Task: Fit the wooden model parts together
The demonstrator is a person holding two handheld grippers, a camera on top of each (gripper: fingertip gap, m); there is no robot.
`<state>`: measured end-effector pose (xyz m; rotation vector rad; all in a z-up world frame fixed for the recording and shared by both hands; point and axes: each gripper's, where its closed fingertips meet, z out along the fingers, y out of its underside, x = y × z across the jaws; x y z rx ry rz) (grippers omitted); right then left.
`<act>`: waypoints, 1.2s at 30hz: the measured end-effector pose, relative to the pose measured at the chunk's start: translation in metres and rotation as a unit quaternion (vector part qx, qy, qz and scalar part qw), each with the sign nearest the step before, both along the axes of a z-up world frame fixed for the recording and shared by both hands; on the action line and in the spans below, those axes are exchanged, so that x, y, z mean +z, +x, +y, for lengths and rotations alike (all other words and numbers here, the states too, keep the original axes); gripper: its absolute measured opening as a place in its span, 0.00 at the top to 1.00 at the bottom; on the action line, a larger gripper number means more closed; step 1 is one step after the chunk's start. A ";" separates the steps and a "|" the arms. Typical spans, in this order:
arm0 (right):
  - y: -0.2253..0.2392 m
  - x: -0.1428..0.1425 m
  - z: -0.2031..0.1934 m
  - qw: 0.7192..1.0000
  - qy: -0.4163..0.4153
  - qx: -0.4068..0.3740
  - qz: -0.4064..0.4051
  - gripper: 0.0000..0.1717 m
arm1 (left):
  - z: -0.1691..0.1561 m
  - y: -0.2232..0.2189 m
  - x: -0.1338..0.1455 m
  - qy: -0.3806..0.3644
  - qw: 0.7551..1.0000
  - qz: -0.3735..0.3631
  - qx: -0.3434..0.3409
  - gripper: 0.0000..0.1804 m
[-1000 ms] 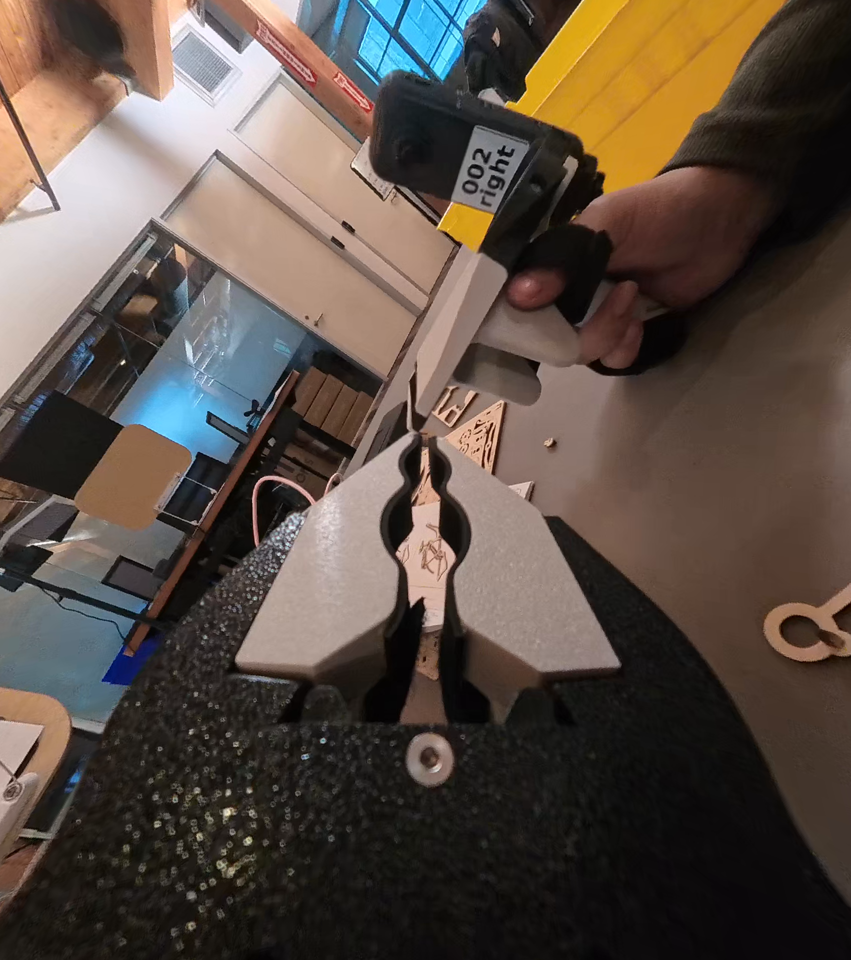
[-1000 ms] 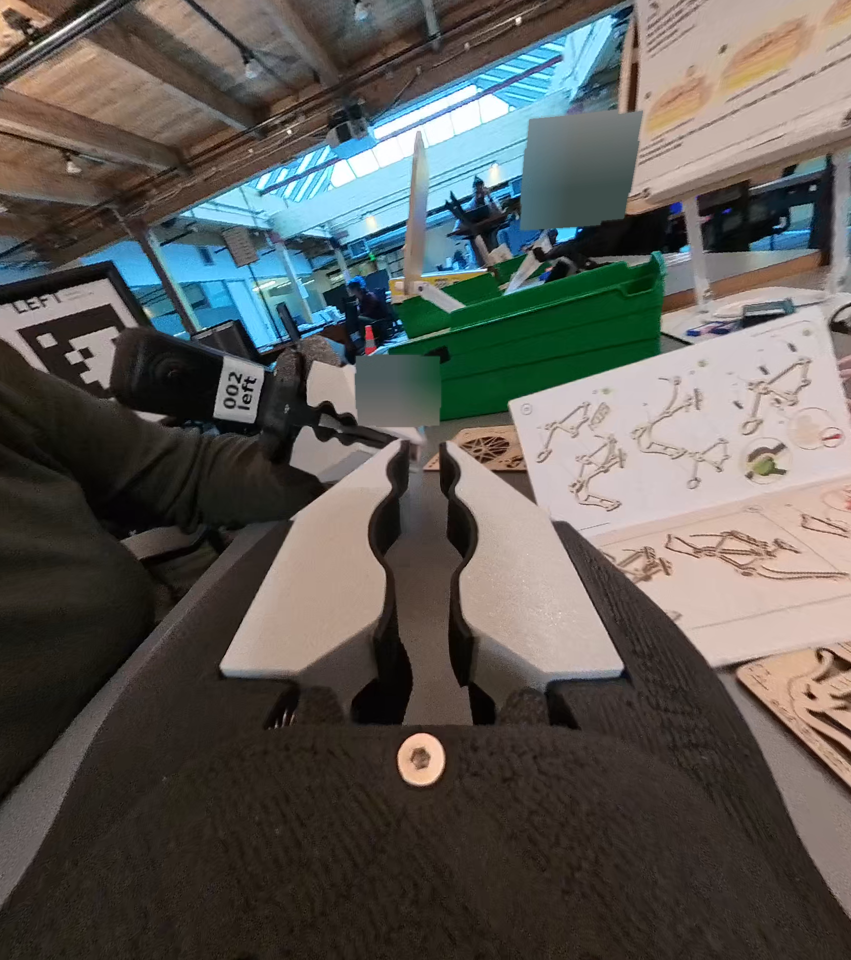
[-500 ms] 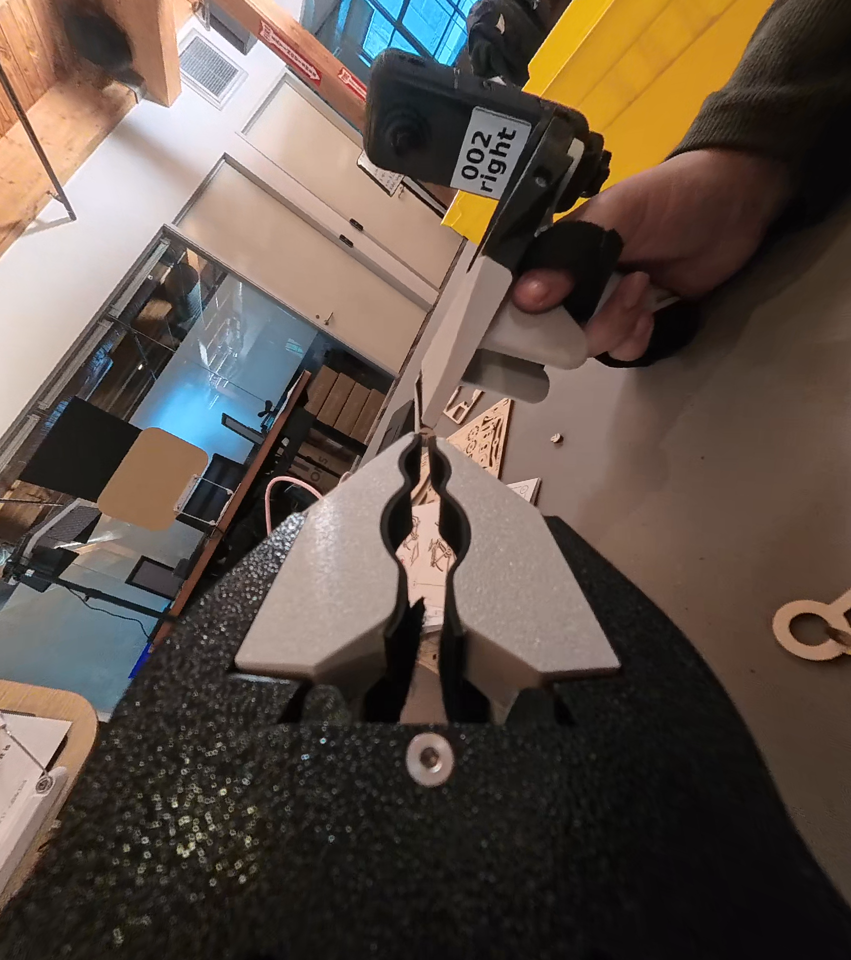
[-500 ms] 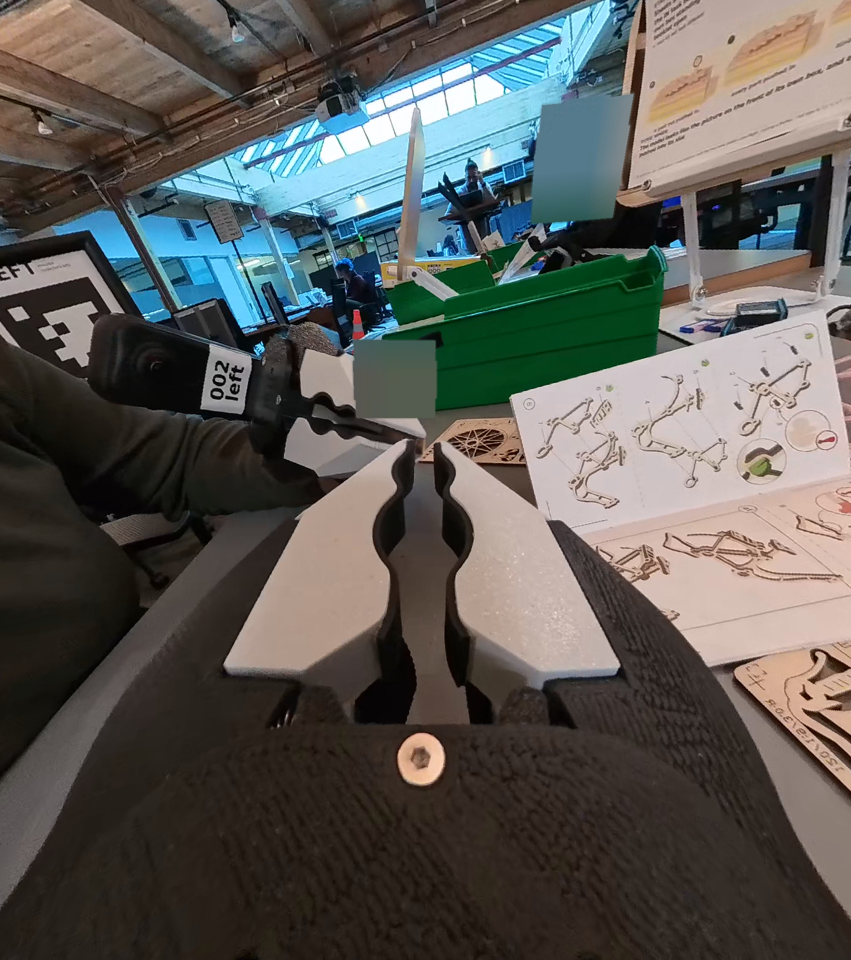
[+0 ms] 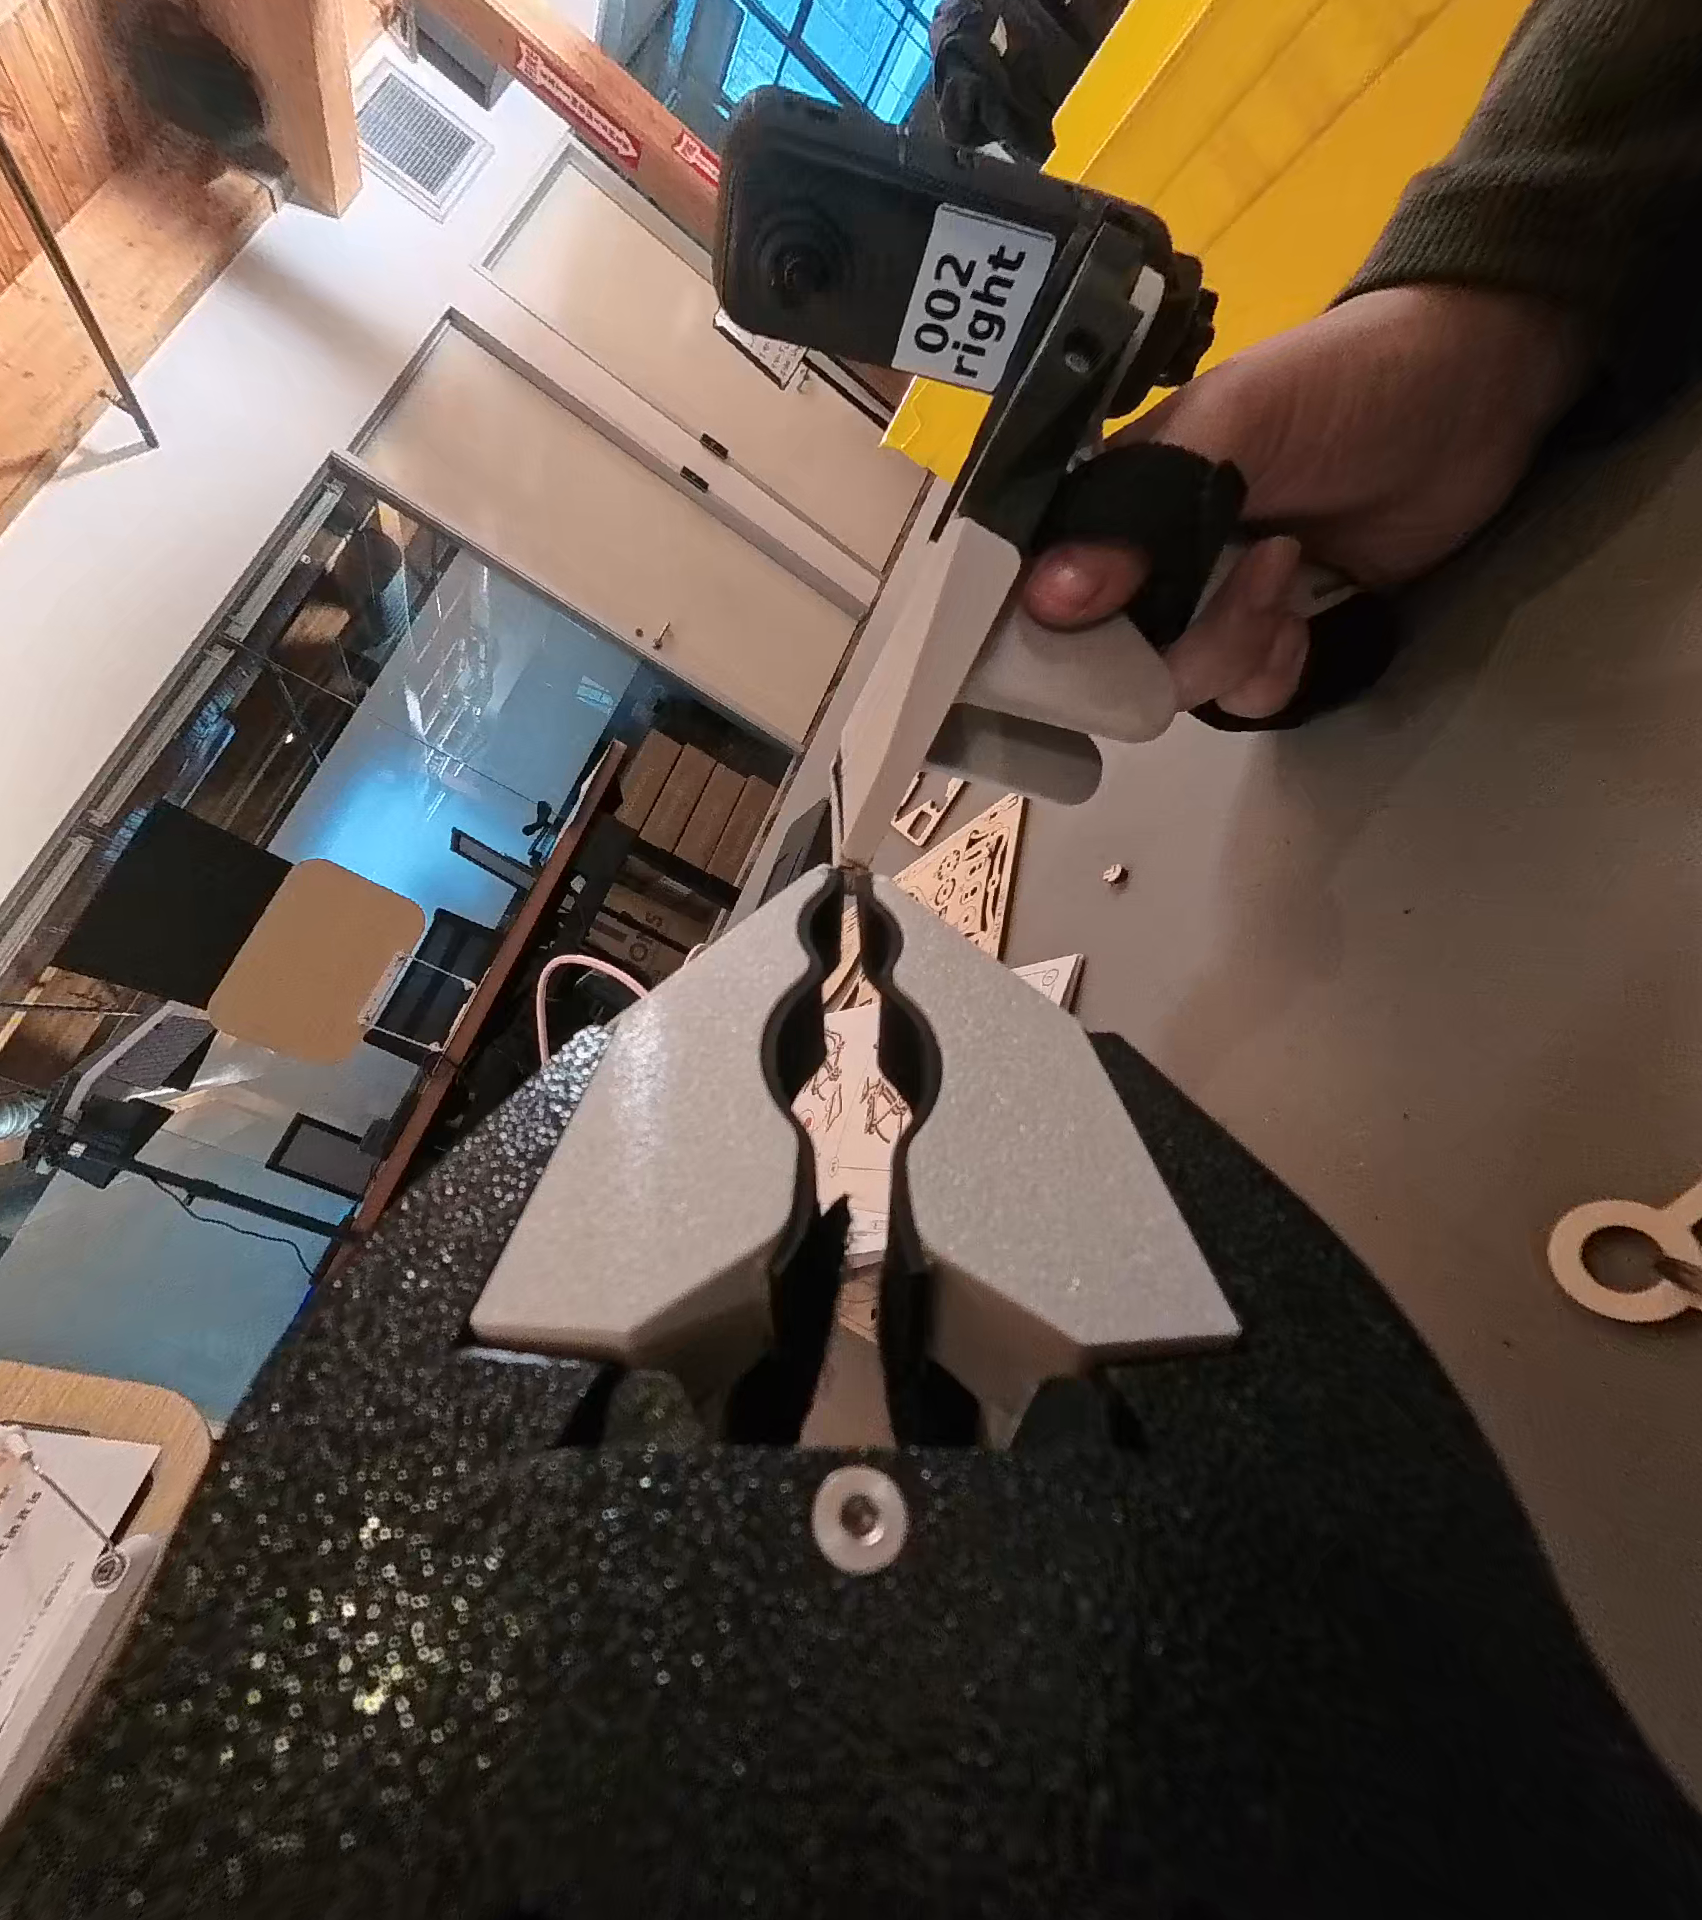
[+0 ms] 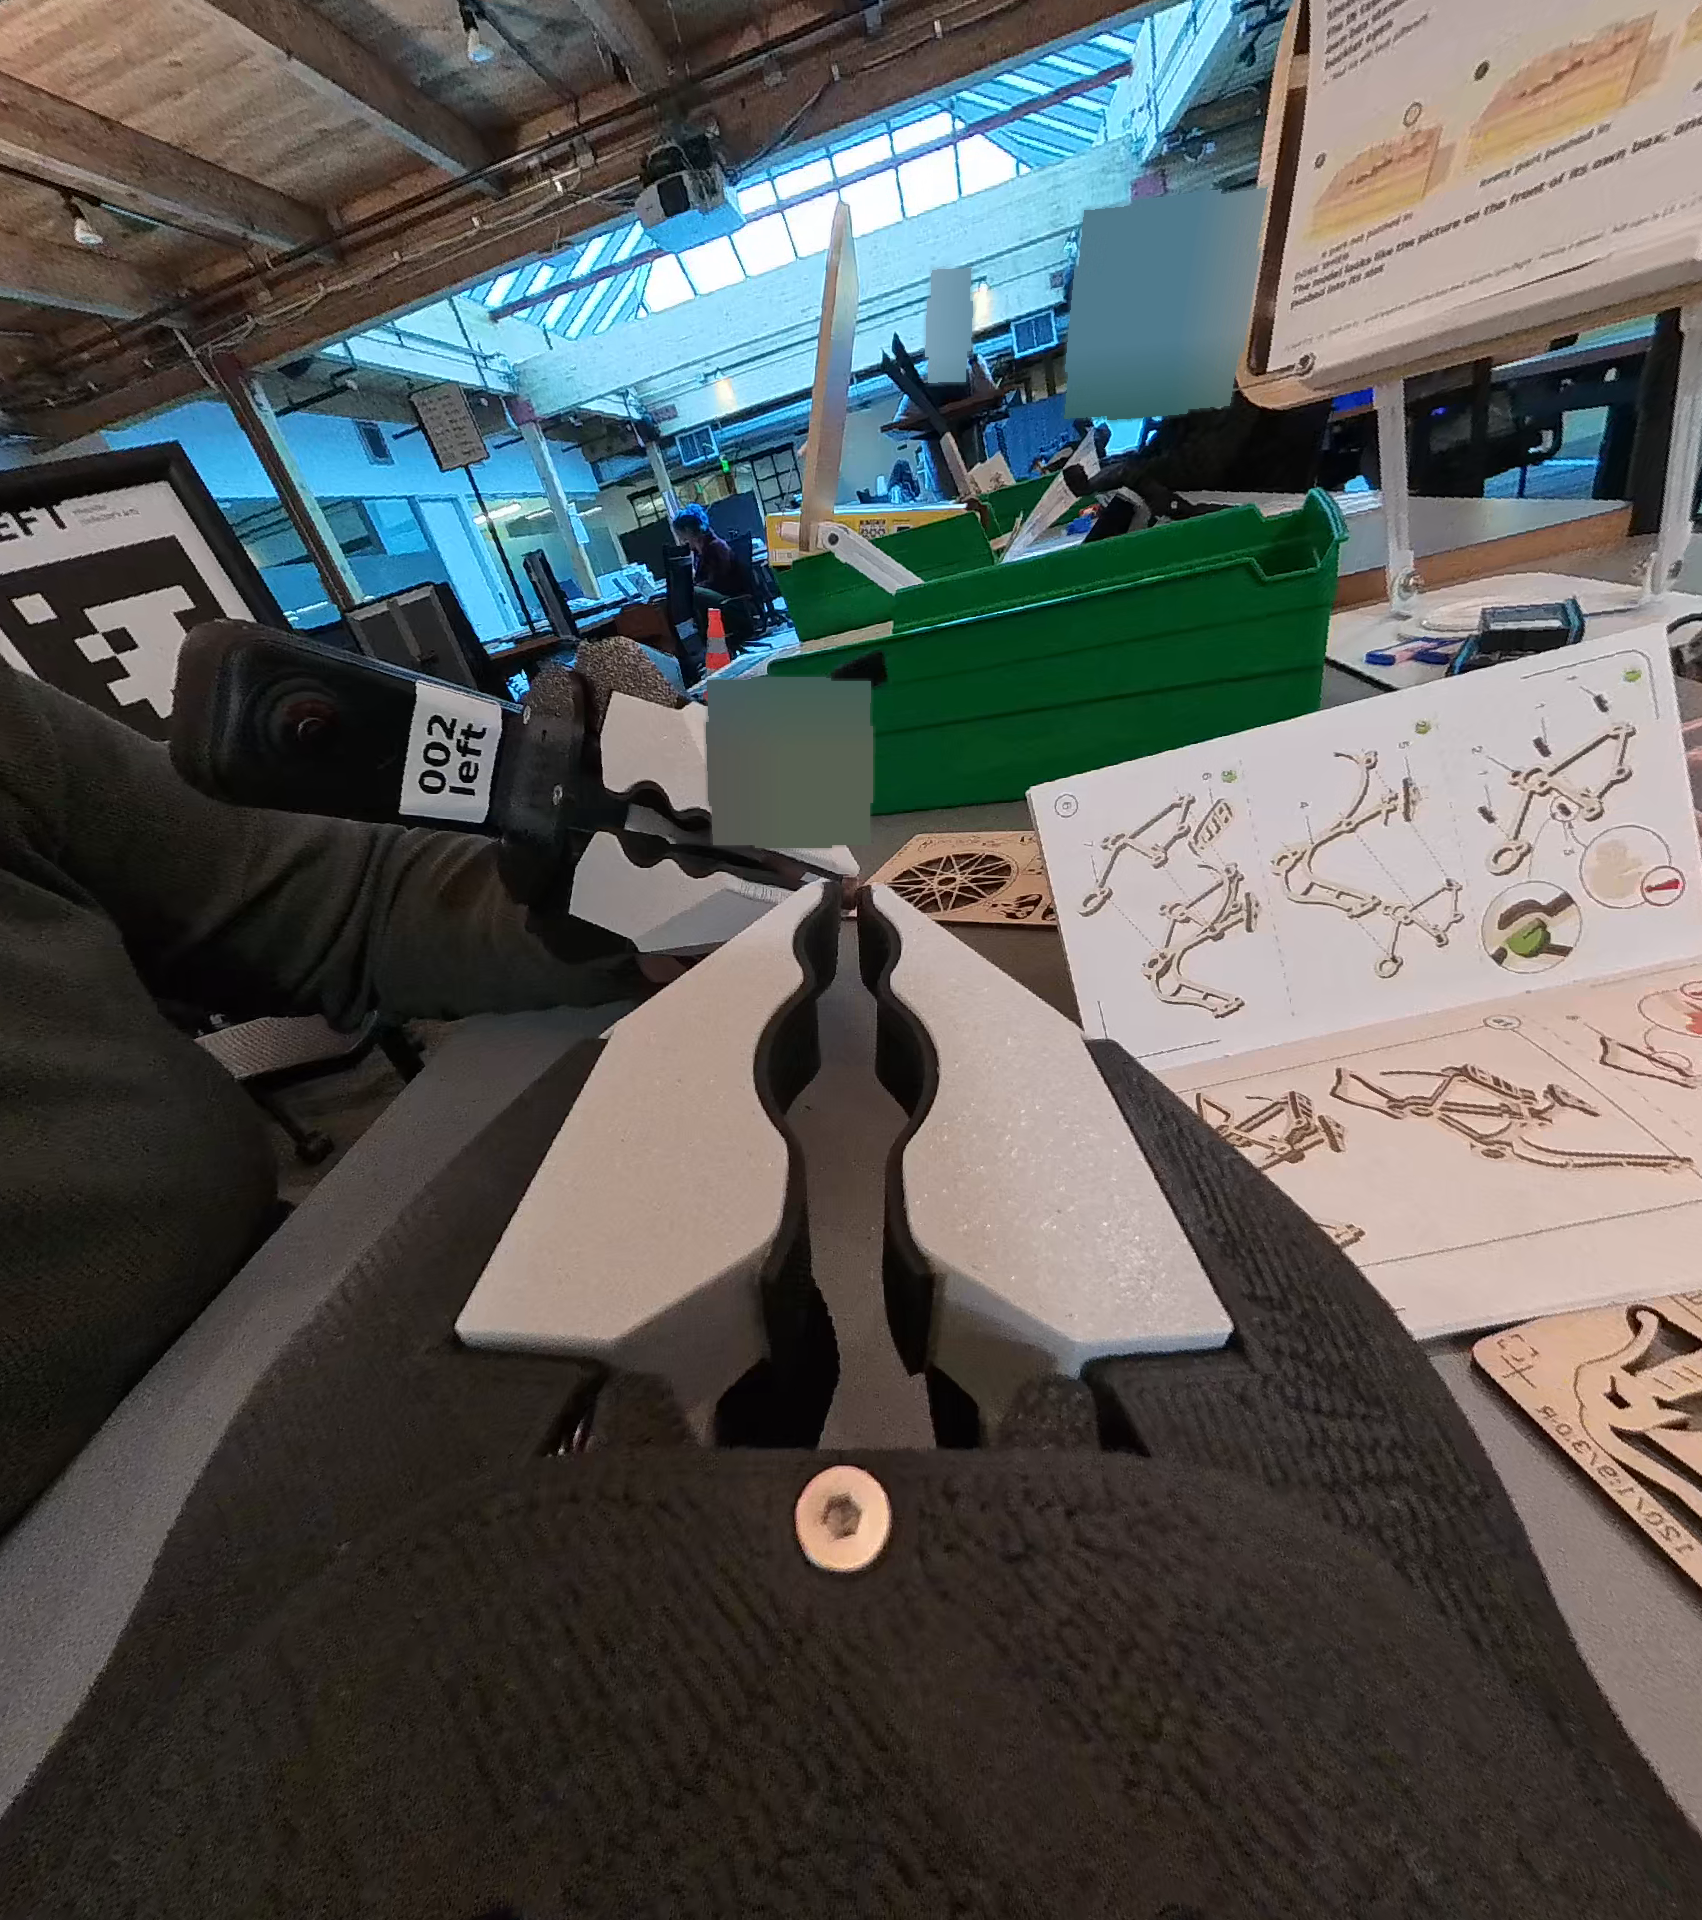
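- Your left gripper [image 6: 831, 878] reaches in from the left of the right wrist view, above the grey table [image 6: 972, 966]. Its jaws are closed, tips meeting those of your right gripper [image 6: 849, 906].
- Your right gripper's jaws are also nearly closed, with only a thin slit at the tips. A tiny dark piece [image 5: 852, 871] sits where the 2 sets of tips meet; I cannot tell which gripper holds it.
- Behind the tips, a wooden sheet with a spoked wheel cut-out [image 6: 972, 878] lies flat on the table.
- Further back stands a green bin [image 6: 1086, 665]. Its inside is hidden from this low angle; a second green bin [image 6: 878, 566] behind it has pale strips sticking out over the rim.
- To the right, the instruction booklet [image 6: 1346, 883] lies open, 1 page propped up.
- At the far right, another laser-cut sheet of parts [image 6: 1678, 1455] lies near the table edge.
- In the left wrist view, a loose ring-ended wooden part [image 5: 1647, 1252] lies on the table to your right, well apart from both grippers.
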<state>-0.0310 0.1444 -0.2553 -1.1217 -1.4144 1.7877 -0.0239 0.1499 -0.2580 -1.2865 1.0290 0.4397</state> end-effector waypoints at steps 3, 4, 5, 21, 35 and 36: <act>0.000 0.000 0.000 1.000 -0.003 0.001 -0.001 1.00 | 0.000 0.000 0.000 0.000 1.000 0.000 0.000 1.00; 0.000 0.000 0.000 1.000 -0.003 0.002 -0.001 1.00 | 0.000 0.000 0.000 0.000 1.000 0.000 0.000 1.00; 0.000 0.000 0.000 1.000 -0.004 0.002 -0.002 1.00 | 0.000 0.000 0.000 0.000 1.000 0.000 0.000 1.00; -0.001 0.000 -0.001 1.000 0.005 -0.001 -0.001 0.99 | 0.000 0.000 0.000 0.000 1.000 -0.001 -0.001 1.00; -0.002 -0.002 0.001 1.000 0.013 -0.013 -0.007 1.00 | 0.002 0.000 -0.002 -0.003 1.000 -0.008 -0.006 1.00; -0.002 -0.002 0.001 1.000 0.013 -0.013 -0.006 1.00 | 0.002 0.001 -0.002 -0.003 1.000 -0.010 -0.007 1.00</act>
